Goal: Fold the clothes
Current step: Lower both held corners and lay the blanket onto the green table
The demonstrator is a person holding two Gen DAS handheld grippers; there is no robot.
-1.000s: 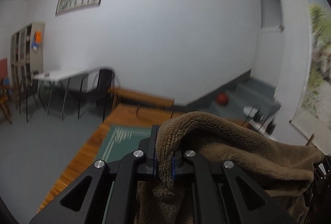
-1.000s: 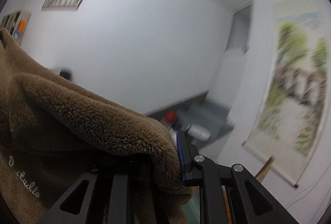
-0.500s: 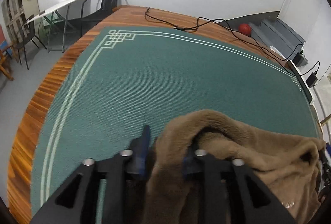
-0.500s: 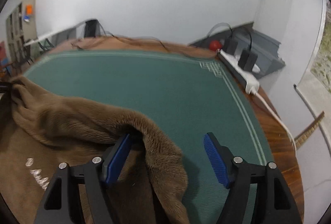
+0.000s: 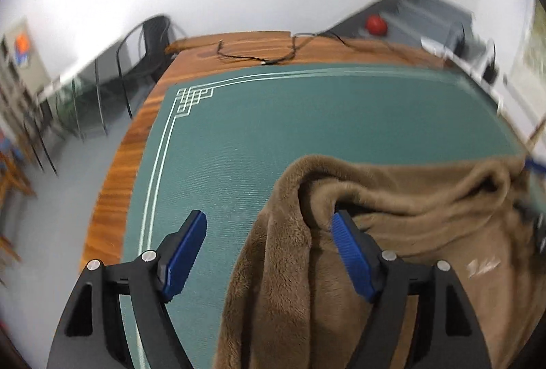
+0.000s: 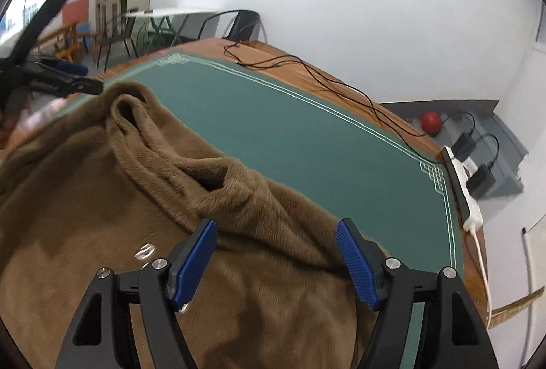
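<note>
Garment: brown fleece garment (image 5: 392,198) heaped on the green mat (image 5: 273,130) that covers the wooden table (image 5: 112,198).
Left gripper (image 5: 269,253): jaws opening, a fold of the fleece draped between the blue pads and lying against the right-hand one — not pinched.
Right gripper (image 6: 278,261): jaws spread wide above the fleece, nothing pressed between them.
Left view only: the mat's near-left corner pattern, bare mat beside the garment's edge.
Right view only: white power strip (image 6: 469,195) with black adapters at the table edge — also the left gripper's dark frame at far left.
Both views: black cable (image 6: 307,69), red ball (image 6: 433,121).
</note>
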